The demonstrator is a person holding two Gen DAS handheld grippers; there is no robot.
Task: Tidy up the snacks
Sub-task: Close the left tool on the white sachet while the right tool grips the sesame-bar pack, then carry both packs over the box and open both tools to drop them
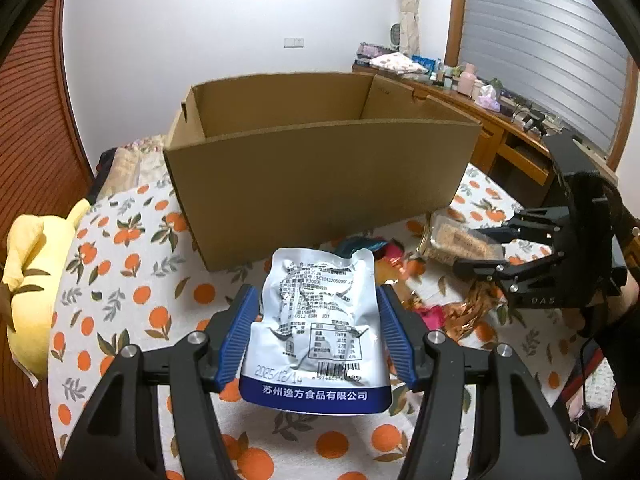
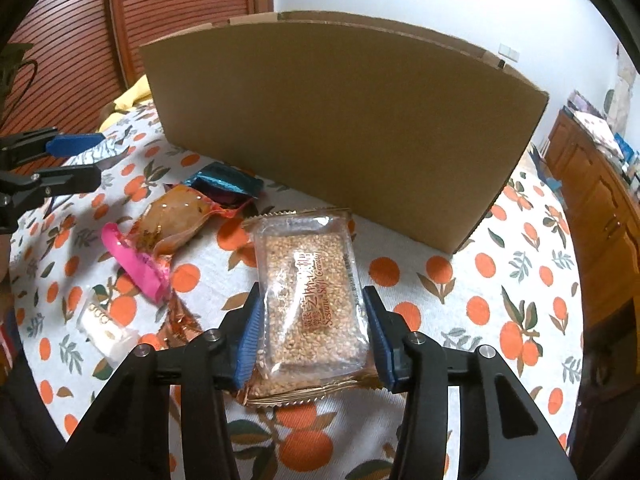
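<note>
My left gripper point(image 1: 316, 304) is shut on a silver and blue foil snack pouch point(image 1: 316, 320), held above the cloth in front of the open cardboard box point(image 1: 320, 172). My right gripper point(image 2: 314, 312) is shut on a clear sesame candy packet point(image 2: 310, 292), held before the box point(image 2: 340, 128). The right gripper also shows at the right of the left wrist view point(image 1: 480, 248), and the left gripper at the left of the right wrist view point(image 2: 76, 160). Loose snacks lie on the cloth: a teal packet point(image 2: 224, 182), an orange pouch point(image 2: 176, 220), a pink wrapper point(image 2: 132, 264), a white candy point(image 2: 104, 328).
The orange-print cloth point(image 2: 500, 280) covers the surface. A yellow plush toy point(image 1: 36, 280) lies at the left edge. A wooden desk point(image 1: 492, 120) with bottles and clutter stands at the right, under a window blind. A brown slatted door point(image 2: 120, 20) is behind.
</note>
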